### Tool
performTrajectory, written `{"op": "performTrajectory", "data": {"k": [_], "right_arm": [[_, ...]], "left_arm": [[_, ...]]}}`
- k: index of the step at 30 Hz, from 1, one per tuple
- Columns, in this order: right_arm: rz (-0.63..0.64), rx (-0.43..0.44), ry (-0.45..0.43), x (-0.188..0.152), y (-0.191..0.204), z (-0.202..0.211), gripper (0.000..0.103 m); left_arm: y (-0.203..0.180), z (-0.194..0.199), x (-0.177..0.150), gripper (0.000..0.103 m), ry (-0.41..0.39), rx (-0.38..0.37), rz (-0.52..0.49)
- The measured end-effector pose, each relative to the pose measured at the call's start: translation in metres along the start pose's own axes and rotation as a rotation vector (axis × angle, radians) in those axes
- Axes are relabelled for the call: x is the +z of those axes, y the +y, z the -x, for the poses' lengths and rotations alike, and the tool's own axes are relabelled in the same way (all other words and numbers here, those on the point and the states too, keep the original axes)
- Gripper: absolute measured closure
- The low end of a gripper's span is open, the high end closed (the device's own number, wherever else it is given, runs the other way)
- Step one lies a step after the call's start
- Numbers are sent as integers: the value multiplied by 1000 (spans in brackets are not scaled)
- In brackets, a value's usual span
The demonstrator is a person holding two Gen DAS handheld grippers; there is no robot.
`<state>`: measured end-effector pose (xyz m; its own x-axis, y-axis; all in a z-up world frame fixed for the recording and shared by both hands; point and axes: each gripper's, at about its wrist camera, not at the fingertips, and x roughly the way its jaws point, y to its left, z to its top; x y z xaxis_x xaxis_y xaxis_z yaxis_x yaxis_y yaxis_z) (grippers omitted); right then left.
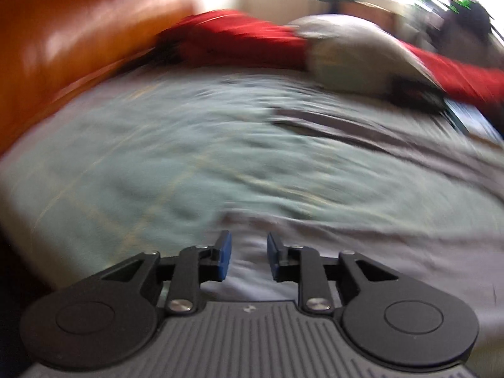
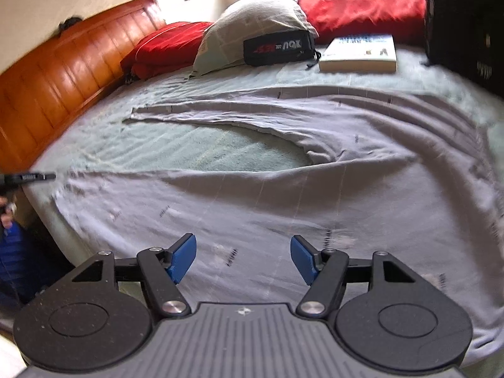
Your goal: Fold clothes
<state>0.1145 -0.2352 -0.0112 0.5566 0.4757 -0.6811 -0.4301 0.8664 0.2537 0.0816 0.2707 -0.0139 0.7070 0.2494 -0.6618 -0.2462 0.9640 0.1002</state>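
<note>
A pale lilac garment [image 2: 283,195] is being spread flat across the near half of the bed [image 2: 220,151], one sleeve [image 2: 195,115] reaching toward the headboard-side edge; judged, laying-out is being finished. The left gripper [image 1: 249,260] is being held narrowly parted with nothing gripped; the right gripper [image 2: 243,260] is being held wide and empty above the near hem. Next, an edge is needing to be pinched; open room is lying mid-bed, while the far edge is being crowded by a pillow [image 2: 255,28] and book [image 2: 360,52].
</note>
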Motion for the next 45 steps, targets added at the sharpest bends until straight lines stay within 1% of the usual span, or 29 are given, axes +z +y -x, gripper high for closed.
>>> {"op": "performTrajectory", "data": {"k": [1,2,3,4,6,8,9,11,14,16,17,19,21,23,26,27,28,29,30,32,34,36,37,40,41,44,45], "right_arm": [[48,-19,-4,-4,1,4,32],[96,-37,-8,-7,3,9,32],[143,-54,-10,-12,4,13,32],[179,-63,-7,-17,3,18,32],[232,-71,4,-30,0,26,32],[269,-81,16,-42,-3,31,35],[292,-93,22,-48,-4,32,39],[359,-134,40,-62,-6,34,44],[497,-230,73,-83,-7,33,51],[572,-298,72,-94,-9,31,52],[593,-309,67,-96,-11,30,52],[616,-304,45,-98,-12,27,52],[626,-294,37,-96,-13,23,54],[620,-272,45,-94,-14,20,69],[561,-215,92,-90,-20,29,69],[541,-193,106,-88,-22,33,69],[520,-162,114,-84,-24,38,69],[498,-132,114,-80,-26,43,69],[472,-107,96,-73,-27,48,69],[407,-73,53,-49,-30,50,69],[345,-51,23,-17,-34,43,69],[308,-32,18,15,-36,27,69],[298,-30,19,30,-37,18,69],[342,-91,54,64,-32,-19,69],[351,-107,70,72,-31,-31,69],[341,-112,134,90,-29,-66,69],[332,-112,155,95,-30,-76,69]], "left_arm": [[-20,6,-1,65,-13,-11,-68],[-41,13,-4,61,-31,-26,-139],[-61,21,-6,53,-49,-45,-197],[-80,29,-10,51,-63,-74,-248],[-119,44,-19,51,-82,-144,-353],[-155,57,-30,51,-91,-204,-438],[-172,63,-36,51,-97,-228,-478],[-204,74,-50,51,-123,-257,-569],[-245,86,-74,51,-170,-282,-710],[-265,88,-86,50,-187,-294,-764],[-274,87,-89,50,-184,-306,-779],[-288,83,-94,49,-161,-334,-787],[-294,76,-95,50,-123,-340,-772],[-294,72,-94,52,-73,-348,-726],[-274,69,-87,52,49,-424,-604],[-267,69,-84,51,84,-448,-580],[-262,70,-81,49,98,-457,-572],[-257,73,-77,49,104,-462,-571],[-254,76,-72,49,93,-458,-570],[-256,78,-57,48,40,-436,-561],[-263,75,-38,47,-5,-427,-548],[-272,67,-21,43,-35,-435,-536],[-277,60,-16,43,-34,-446,-527],[-290,33,-8,43,6,-486,-501],[-292,24,-12,43,35,-494,-501],[-289,2,-25,42,92,-515,-476],[-286,0,-28,41,93,-529,-465]]}}
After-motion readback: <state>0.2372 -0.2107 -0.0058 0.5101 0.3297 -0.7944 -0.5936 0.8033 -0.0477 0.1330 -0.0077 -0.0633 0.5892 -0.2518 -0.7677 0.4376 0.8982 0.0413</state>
